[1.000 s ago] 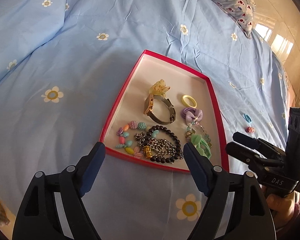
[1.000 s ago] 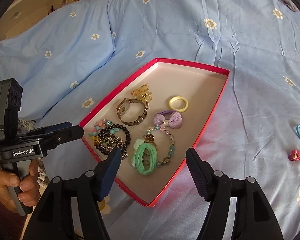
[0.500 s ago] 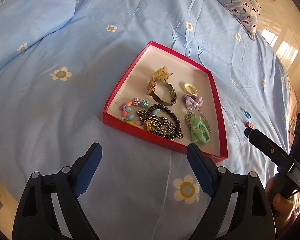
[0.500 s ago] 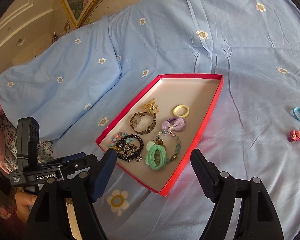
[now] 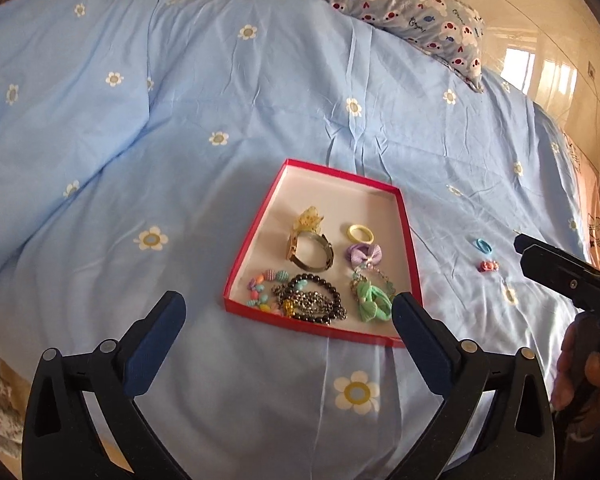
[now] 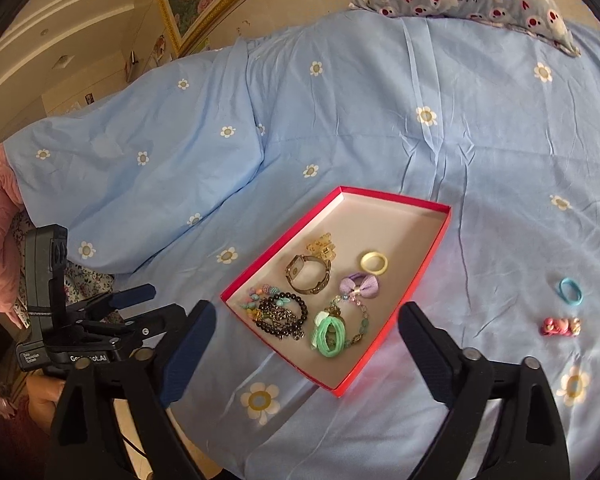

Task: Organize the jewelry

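Note:
A red box (image 5: 252, 248) (image 6: 432, 268) lies on the blue bedspread. It holds a watch (image 5: 310, 250), a yellow ring (image 5: 360, 233), a purple bow (image 6: 360, 285), a green hair tie (image 6: 330, 334), a black bead bracelet (image 5: 316, 300) and more. A blue hair tie (image 6: 570, 290) and a pink clip (image 6: 561, 326) rest on the cover to the right of the box. My left gripper (image 5: 287, 298) and right gripper (image 6: 308, 307) hover above the box's near side. Both sets of jaws are opening wide with nothing between them.
The flowered bedspread (image 5: 180, 140) rises into a fold at the left. A patterned pillow (image 5: 412, 12) sits at the far end by the wall. A hand (image 6: 44, 396) holds the left gripper's handle near the bed's edge.
Both grippers have risen and drawn back from the box, which now looks smaller and farther off. Their jaws stand wider apart. The jewelry has not moved.

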Motion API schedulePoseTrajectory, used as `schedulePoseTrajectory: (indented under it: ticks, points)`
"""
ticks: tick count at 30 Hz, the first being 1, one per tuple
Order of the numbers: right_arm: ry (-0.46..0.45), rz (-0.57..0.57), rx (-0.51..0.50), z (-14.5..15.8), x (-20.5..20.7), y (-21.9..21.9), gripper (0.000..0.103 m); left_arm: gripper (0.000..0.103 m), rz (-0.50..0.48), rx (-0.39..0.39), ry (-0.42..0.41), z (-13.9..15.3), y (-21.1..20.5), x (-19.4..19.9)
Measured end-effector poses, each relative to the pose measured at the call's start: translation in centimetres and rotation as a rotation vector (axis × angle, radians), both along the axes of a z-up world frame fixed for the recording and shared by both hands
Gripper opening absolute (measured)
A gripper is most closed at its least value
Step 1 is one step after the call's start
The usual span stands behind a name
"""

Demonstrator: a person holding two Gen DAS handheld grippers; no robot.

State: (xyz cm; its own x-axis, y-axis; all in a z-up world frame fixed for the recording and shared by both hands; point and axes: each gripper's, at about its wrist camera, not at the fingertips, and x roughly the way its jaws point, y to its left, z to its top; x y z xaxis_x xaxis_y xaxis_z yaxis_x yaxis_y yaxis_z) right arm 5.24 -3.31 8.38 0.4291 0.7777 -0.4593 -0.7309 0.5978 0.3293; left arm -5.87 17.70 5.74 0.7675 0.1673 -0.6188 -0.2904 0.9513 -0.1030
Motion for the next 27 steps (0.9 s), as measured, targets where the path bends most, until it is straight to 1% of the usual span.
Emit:
schedulePoseTrajectory:
  ticks: [2,3,6,9,11,15,20,27]
  points:
    - [-0.019,-0.013,-0.005,0.1,-0.4,-0.2,0.103,0.103,0.008,0.031,-0.009,-0.1,-0.4,0.0]
    - [-0.033,-0.025,-0.011,-0.1,-0.6,-0.3,0.103,0.103,0.012,0.034,-0.005,-0.4,-0.6,0.1]
    - [-0.073,-0.077,-0.044,-1.8,-1.4,-0.2,0.103,0.103,0.023,0.026,-0.004,-1.6,-1.1,0.0]
    - [-0.089,-0.094,-0.067,-3.8,-1.7,0.0,0.103,0.103,0.051,0.061,0.009,-3.0,-1.6,0.0]
    - [-0.085,-0.11,-0.073,-5.0,-1.9,0.1,0.103,0.103,0.069,0.082,0.012,-3.8,-1.8,-0.2]
    - [-0.061,-0.12,-0.086,-6.7,-2.0,0.0,0.103,0.103,0.081,0.091,0.03,-5.1,-2.1,-0.4]
    - [-0.07,-0.133,-0.092,-7.3,-2.5,-0.1,0.103,0.103,0.087,0.124,0.05,-5.7,-2.4,-0.7]
    - [-0.111,-0.134,-0.07,-6.5,-3.6,-0.3,0.103,0.103,0.083,0.148,0.025,-4.7,-3.0,-1.6]
